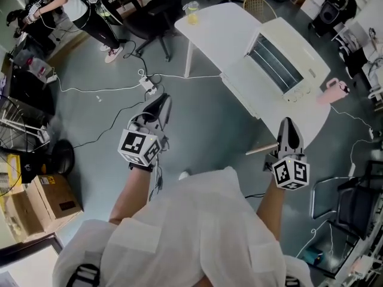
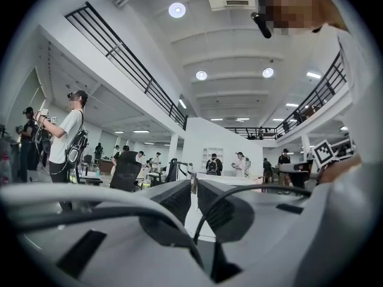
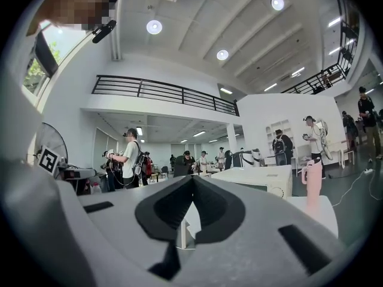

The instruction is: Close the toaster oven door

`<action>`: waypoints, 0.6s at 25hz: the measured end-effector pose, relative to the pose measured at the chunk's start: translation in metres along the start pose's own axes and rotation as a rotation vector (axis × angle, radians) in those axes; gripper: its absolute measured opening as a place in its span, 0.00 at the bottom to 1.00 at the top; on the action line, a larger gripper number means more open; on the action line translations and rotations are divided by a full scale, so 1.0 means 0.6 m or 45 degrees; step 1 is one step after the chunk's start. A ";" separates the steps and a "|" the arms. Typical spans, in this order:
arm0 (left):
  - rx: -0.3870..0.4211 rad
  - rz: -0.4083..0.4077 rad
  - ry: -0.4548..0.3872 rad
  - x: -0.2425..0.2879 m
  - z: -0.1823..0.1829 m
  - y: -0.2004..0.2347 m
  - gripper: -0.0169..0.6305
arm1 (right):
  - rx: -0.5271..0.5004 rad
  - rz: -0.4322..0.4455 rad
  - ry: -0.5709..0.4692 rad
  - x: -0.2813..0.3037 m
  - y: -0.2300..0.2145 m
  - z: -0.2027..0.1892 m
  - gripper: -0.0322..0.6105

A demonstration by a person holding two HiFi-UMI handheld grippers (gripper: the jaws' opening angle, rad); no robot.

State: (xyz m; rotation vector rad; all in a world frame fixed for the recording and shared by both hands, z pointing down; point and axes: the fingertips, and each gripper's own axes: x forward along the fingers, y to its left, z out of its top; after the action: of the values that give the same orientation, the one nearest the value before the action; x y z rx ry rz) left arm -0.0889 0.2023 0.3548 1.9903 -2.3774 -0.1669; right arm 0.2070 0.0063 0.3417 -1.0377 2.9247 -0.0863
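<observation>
A white toaster oven (image 1: 301,54) stands on the white table (image 1: 220,30), its dark glass door (image 1: 274,63) turned toward me. I cannot tell how far that door is open. The right gripper view shows the oven (image 3: 263,179) ahead, beyond the jaws. My right gripper (image 1: 289,124) (image 3: 192,178) is shut and empty, just short of the table's near edge. My left gripper (image 1: 160,103) (image 2: 194,187) hangs over the floor left of the table. Its jaws stand a narrow slit apart with nothing between them.
A pink bottle (image 1: 333,91) (image 3: 311,184) stands beside the oven, and a cup of yellow drink (image 1: 192,12) sits at the table's far end. A black office chair (image 1: 155,11) and a person (image 1: 78,5) are beyond. A power strip with cables (image 1: 146,84) lies on the floor. Cardboard boxes (image 1: 36,202) stand at the left.
</observation>
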 end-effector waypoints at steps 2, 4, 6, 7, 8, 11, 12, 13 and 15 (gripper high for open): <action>-0.008 -0.018 0.002 0.012 -0.005 0.002 0.07 | 0.005 -0.011 0.001 0.008 -0.003 -0.001 0.06; -0.015 -0.039 -0.004 0.034 -0.007 0.000 0.07 | 0.002 -0.028 -0.007 0.017 -0.014 0.001 0.06; -0.019 -0.059 -0.012 0.063 -0.007 -0.002 0.07 | 0.008 -0.049 -0.022 0.030 -0.032 0.000 0.06; -0.016 -0.069 -0.012 0.079 -0.006 -0.003 0.07 | 0.015 -0.061 -0.028 0.039 -0.043 -0.001 0.06; -0.010 -0.082 -0.013 0.097 -0.004 -0.004 0.07 | 0.024 -0.074 -0.033 0.049 -0.055 -0.003 0.06; 0.020 -0.133 -0.039 0.160 -0.002 -0.002 0.07 | 0.050 -0.105 -0.051 0.087 -0.095 0.000 0.06; 0.021 -0.146 -0.052 0.184 -0.002 -0.001 0.07 | 0.053 -0.111 -0.057 0.101 -0.109 0.003 0.06; 0.015 -0.157 -0.059 0.209 -0.001 -0.001 0.07 | 0.054 -0.115 -0.061 0.115 -0.123 0.006 0.06; 0.010 -0.191 -0.063 0.257 0.005 -0.007 0.07 | 0.057 -0.125 -0.069 0.140 -0.147 0.010 0.06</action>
State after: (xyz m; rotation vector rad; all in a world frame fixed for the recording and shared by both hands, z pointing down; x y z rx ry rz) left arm -0.1123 0.0499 0.3448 2.1937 -2.2587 -0.2141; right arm 0.1978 -0.1153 0.3400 -1.1578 2.8101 -0.1235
